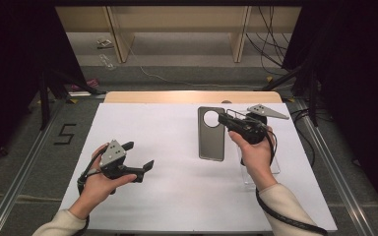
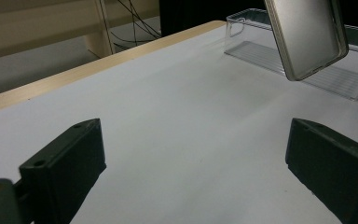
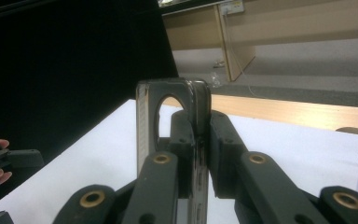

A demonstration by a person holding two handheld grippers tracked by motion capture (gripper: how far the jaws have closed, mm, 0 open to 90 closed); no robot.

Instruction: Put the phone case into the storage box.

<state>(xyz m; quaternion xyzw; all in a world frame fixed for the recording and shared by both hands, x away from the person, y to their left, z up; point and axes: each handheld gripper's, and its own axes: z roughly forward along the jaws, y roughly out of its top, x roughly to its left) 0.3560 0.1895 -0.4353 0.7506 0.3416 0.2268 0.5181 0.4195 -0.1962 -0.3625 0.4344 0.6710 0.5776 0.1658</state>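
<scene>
Phone case [image 1: 211, 133] clamped in right gripper [image 1: 225, 119], seemingly aloft

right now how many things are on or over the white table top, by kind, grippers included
grey phone case, held off the table in the right gripper's jaws: 1
clear plastic case, lying on the table: 1
grippers, left gripper open, right gripper shut on the grey case: 2
total: 4

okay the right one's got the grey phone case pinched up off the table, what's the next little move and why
Probably carry the grey phone case over and lower it toward the clear case lying beside it. The right hand-held gripper is shut on its edge, holding it clear of the table, while the left hand-held gripper waits open.
</scene>
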